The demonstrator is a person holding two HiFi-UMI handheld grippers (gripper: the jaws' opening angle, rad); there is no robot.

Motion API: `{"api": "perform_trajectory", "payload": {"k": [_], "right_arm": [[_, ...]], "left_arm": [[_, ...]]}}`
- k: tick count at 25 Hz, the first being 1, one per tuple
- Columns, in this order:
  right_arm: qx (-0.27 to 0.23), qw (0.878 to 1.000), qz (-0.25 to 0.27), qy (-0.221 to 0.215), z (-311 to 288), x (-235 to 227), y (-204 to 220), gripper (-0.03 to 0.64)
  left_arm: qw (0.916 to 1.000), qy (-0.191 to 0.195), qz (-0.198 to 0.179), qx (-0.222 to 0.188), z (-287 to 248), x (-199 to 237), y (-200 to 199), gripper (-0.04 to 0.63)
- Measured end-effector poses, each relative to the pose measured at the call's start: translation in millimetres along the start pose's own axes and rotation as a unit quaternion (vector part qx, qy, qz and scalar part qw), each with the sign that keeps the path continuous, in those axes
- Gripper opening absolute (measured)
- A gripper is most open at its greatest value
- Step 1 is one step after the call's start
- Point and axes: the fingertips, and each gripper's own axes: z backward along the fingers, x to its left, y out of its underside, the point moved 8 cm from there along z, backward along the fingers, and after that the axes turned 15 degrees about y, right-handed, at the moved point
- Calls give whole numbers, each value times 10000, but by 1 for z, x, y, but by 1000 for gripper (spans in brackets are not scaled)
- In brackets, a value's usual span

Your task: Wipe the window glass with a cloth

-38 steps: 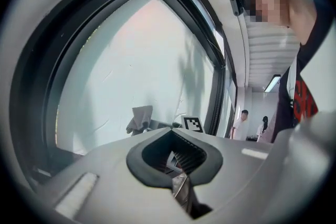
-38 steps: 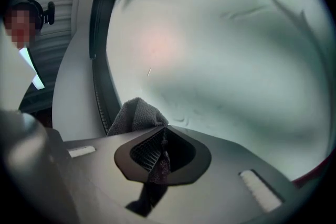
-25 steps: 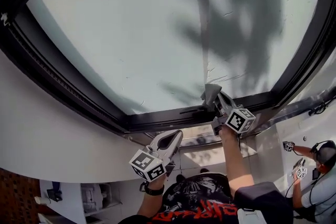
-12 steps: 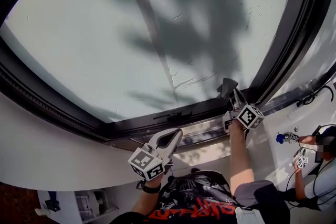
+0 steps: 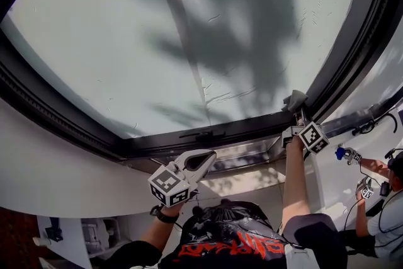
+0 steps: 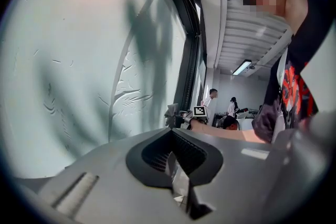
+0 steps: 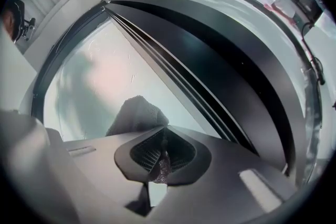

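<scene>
Progress is hard to grade from the window glass point(image 5: 157, 41) alone. It is pale and mostly even, crossed by tree shadows, and faint streaks point(image 5: 220, 96) sit just above the bottom bar of the window frame point(image 5: 239, 126). A few more streaks show near the frame's top right corner. I judge these to be wipe marks or leftover smears (I cannot tell which), so the job looks under way and not finished. The wide stretch of pane toward the frame's left side shows no sign either way and probably has yet to be gone over.

The cloth point(image 5: 295, 99) is a small grey wad pressed to the glass right in the frame's lower right corner, where the bottom bar meets the right upright. It is held there by the right tool point(image 5: 297, 111), whose jaws are clamped on it. In the right gripper view a pinch of the fabric sits between the jaws, and the rest bunches out beyond the tips toward the pane. The cloth therefore leads the tool, lying between its tips and the glass, with the frame's dark bars just beside it.

The left tool point(image 5: 203, 159) hangs below the frame's bottom bar, under the window handle point(image 5: 203, 134) and well apart from the cloth. Its jaws are together with nothing between them, and it takes no part in the wiping. From this corner, what seems left is to carry the cloth along and up the pane, away from the frame.
</scene>
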Motion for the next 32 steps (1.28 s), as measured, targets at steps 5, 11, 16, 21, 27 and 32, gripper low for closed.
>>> {"api": "perform_trajectory", "payload": {"k": [5, 11, 16, 21, 27, 32], "right_arm": [[-110, 9994, 131, 317, -10, 1, -4, 15], [37, 9948, 646, -783, 2, 80, 17, 15], [515, 9736, 653, -2126, 15, 174, 94, 15], [1388, 9189, 859, -3592, 45, 285, 185, 17], [2466, 8527, 1000, -4495, 68, 389, 301, 17], [3069, 8025, 1174, -4980, 86, 461, 371, 17]], "left_arm": [[10000, -52, -84, 9, 5, -8, -3, 0], [9993, -314, -2, -178, 25, -4, 10, 0], [9957, -867, 170, -263, 78, -9, 29, 0], [9877, -1494, 349, -303, 139, -19, 51, 0], [9682, -2397, 192, -697, 214, -43, 59, 0], [9462, -3071, 257, -985, 262, -60, 77, 0]]}}
